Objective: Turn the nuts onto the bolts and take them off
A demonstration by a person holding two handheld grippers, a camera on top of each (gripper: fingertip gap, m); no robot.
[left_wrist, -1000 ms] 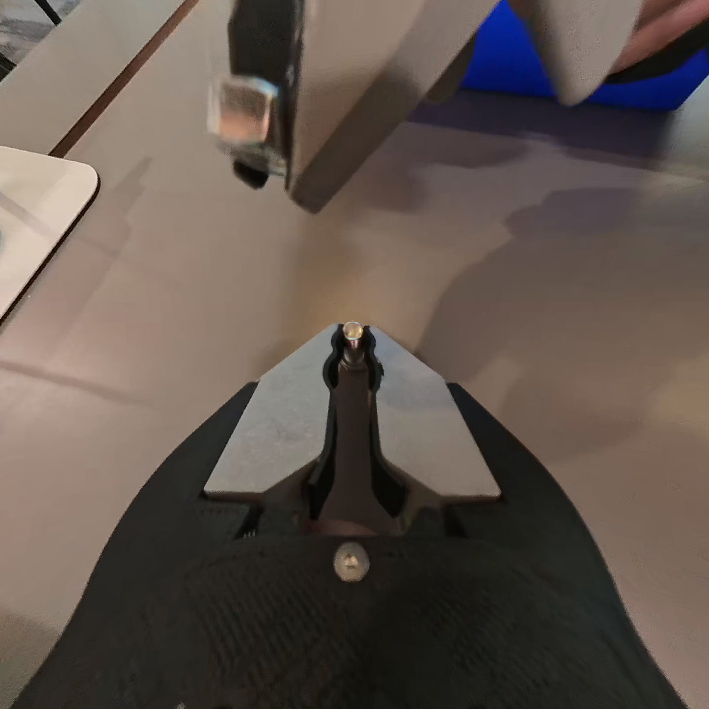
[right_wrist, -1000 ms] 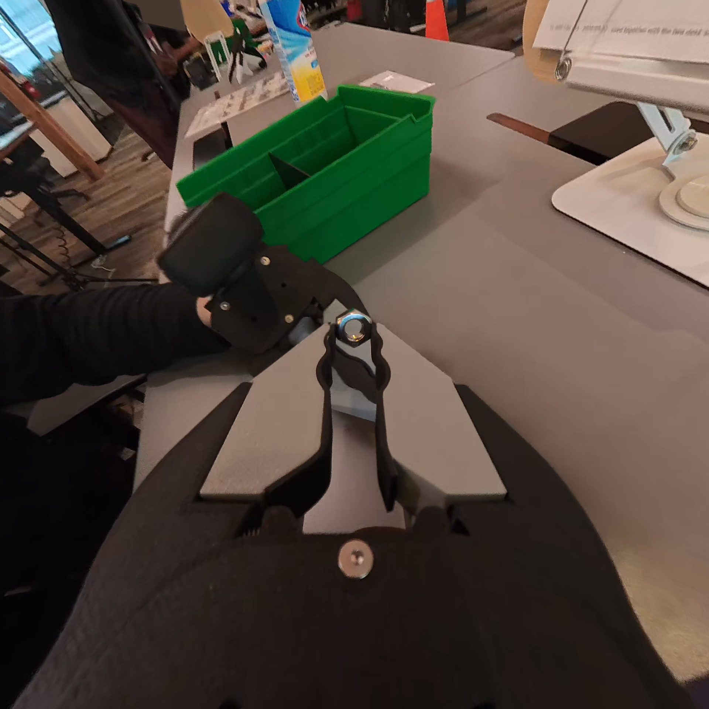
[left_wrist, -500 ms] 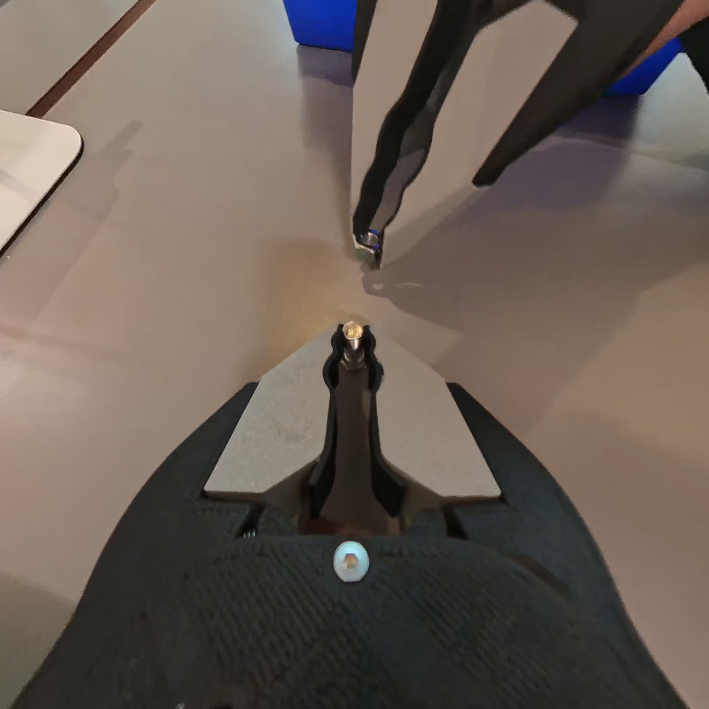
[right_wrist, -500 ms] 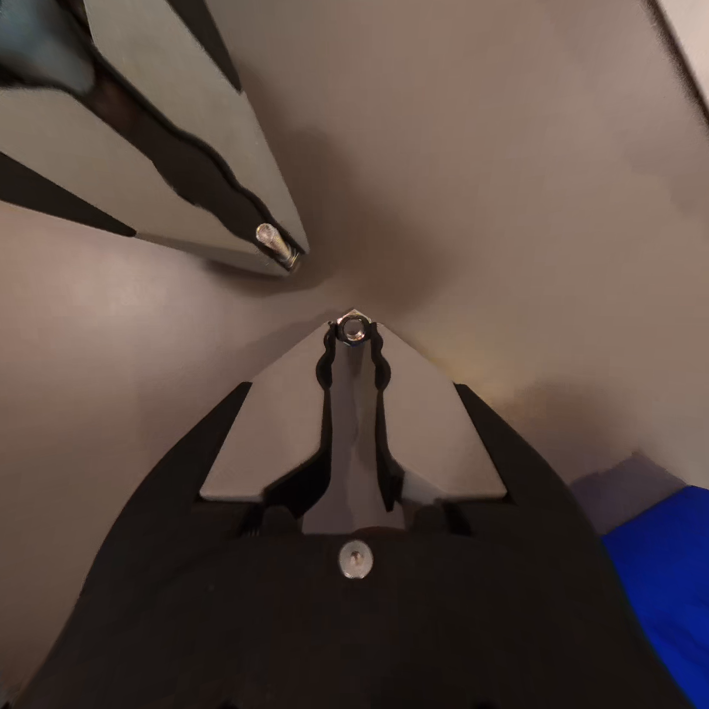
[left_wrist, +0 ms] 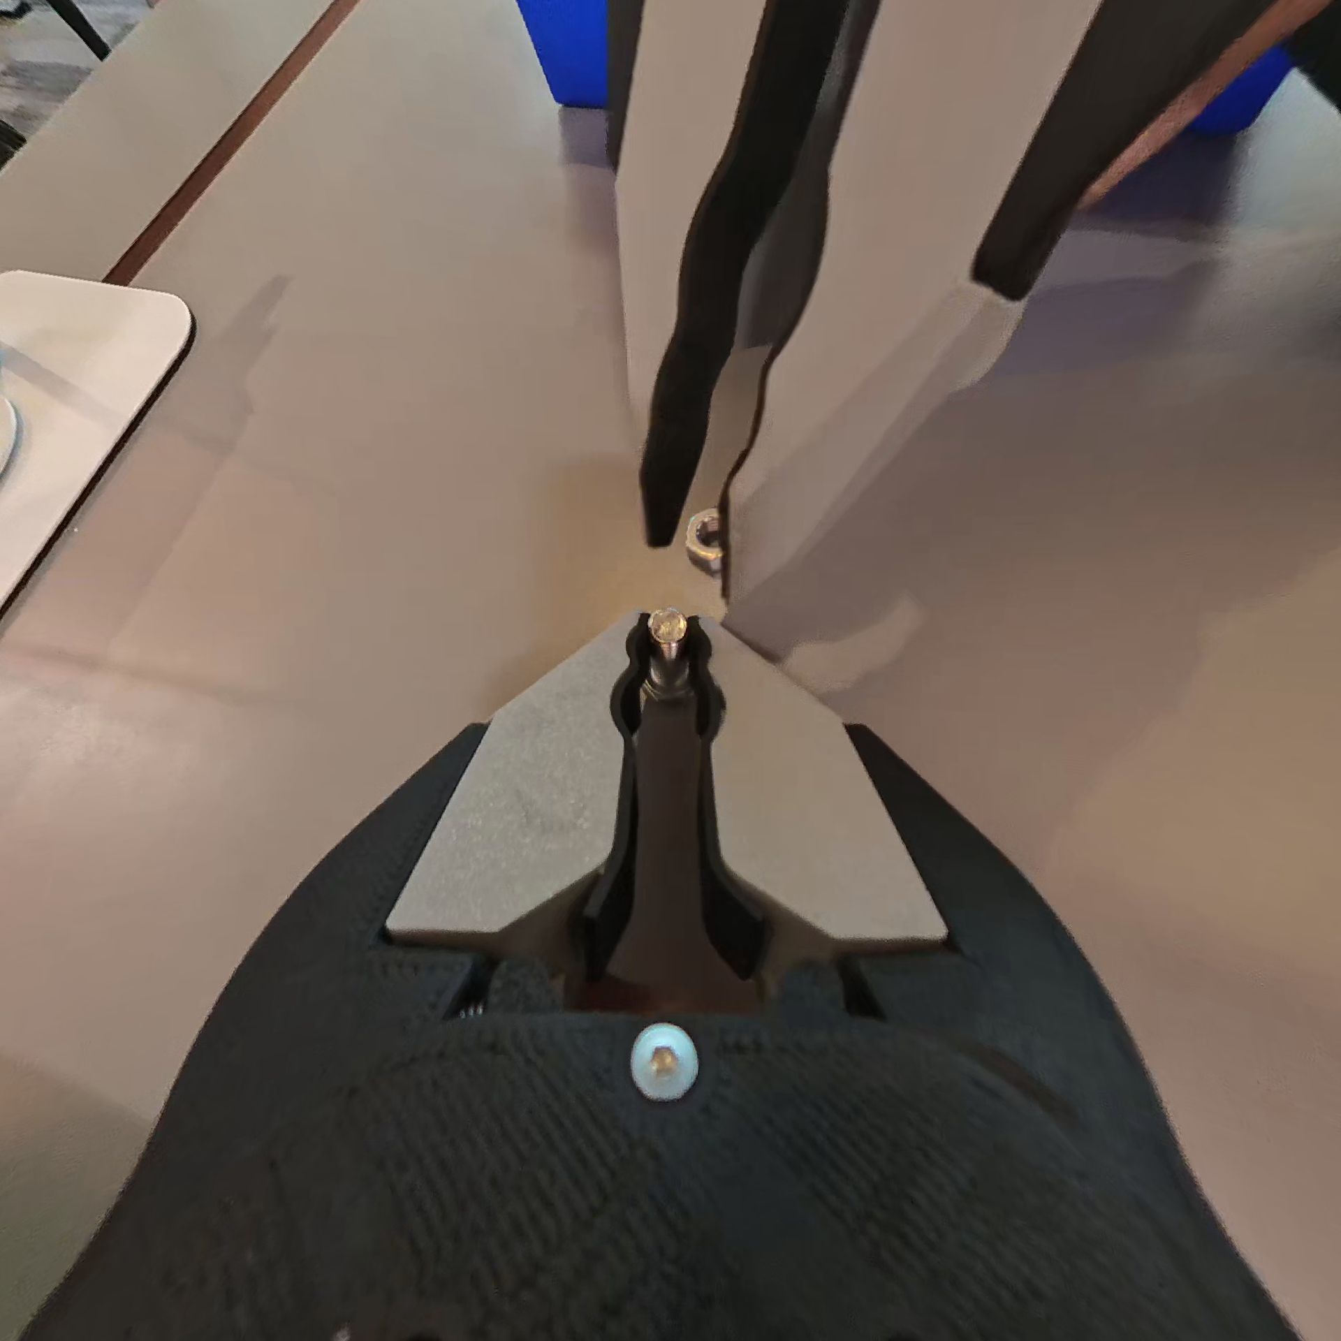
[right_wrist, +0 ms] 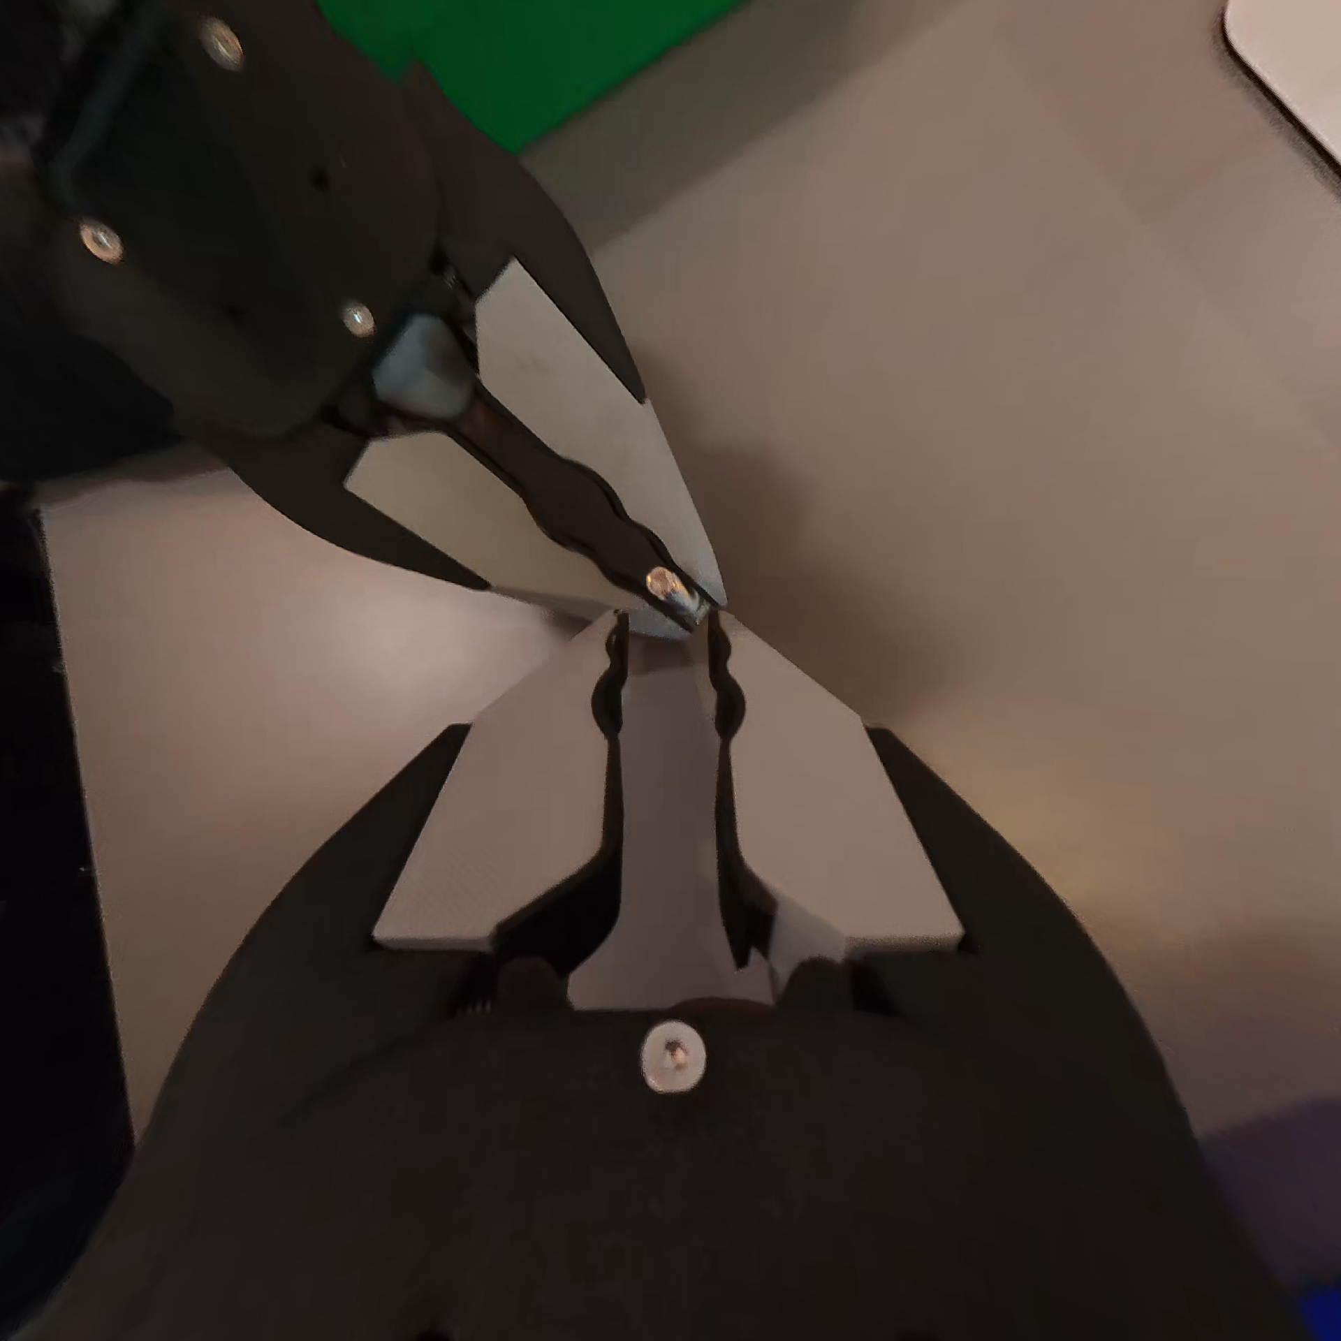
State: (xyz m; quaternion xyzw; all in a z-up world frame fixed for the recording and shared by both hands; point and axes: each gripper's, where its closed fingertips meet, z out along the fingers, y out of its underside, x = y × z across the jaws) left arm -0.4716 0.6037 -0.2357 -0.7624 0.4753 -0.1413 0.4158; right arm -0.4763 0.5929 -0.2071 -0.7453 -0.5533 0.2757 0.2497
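Two tongs: my left gripper (left_wrist: pixel 667 625) is clamped on the bolt (left_wrist: pixel 666 642); my right gripper (right_wrist: pixel 666 617) has its jaws narrowly parted, tips just beside the bolt's end.
Nut (left_wrist: pixel 704 543): against one right finger, above the grey table (left_wrist: pixel 363 508); I cannot tell whether it is pinched.
Bolt: shank points forward out of the left tips.
Handling: both parts look like light, rigid, smooth steel, so likely to slip or twist out.
Hold: I'd take the nut by its flats with the hole left clear, and the bolt low near its head, threads free.
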